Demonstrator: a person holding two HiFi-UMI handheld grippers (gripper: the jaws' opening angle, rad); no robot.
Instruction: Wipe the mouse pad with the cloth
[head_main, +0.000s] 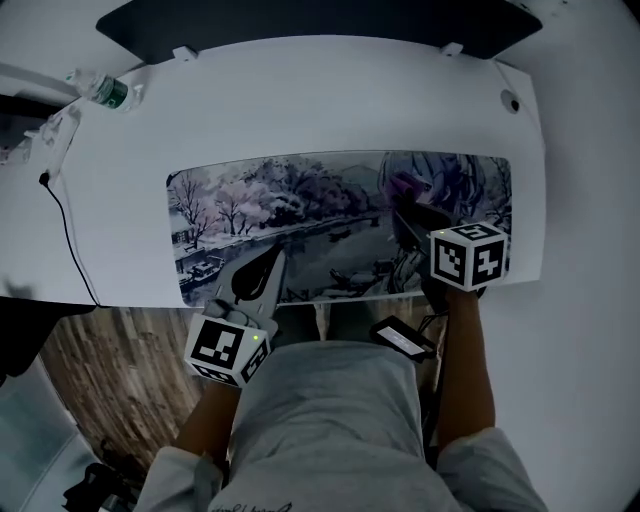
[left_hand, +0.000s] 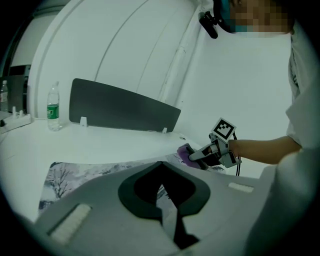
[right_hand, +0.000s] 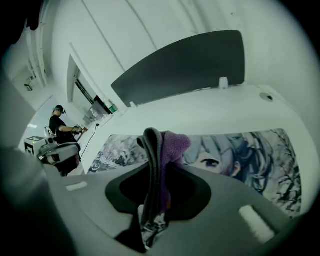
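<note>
A long mouse pad (head_main: 300, 225) printed with trees and an anime figure lies along the white desk's front edge; it also shows in the left gripper view (left_hand: 62, 175) and the right gripper view (right_hand: 240, 150). My right gripper (head_main: 405, 205) is over the pad's right part, shut on a purple cloth (head_main: 403, 186). The cloth (right_hand: 172, 145) bunches up between its dark fingers (right_hand: 150, 150). From the left, the right gripper (left_hand: 200, 154) and the cloth (left_hand: 184, 151) rest low on the pad. My left gripper (head_main: 268, 262) hovers at the pad's front edge, shut and holding nothing.
A dark divider panel (head_main: 320, 20) stands along the desk's far edge. A water bottle (head_main: 108, 92) and a power strip (head_main: 55, 130) sit at the far left, with a black cable (head_main: 65, 220) running down. A small black device (head_main: 403, 338) hangs below the desk's front.
</note>
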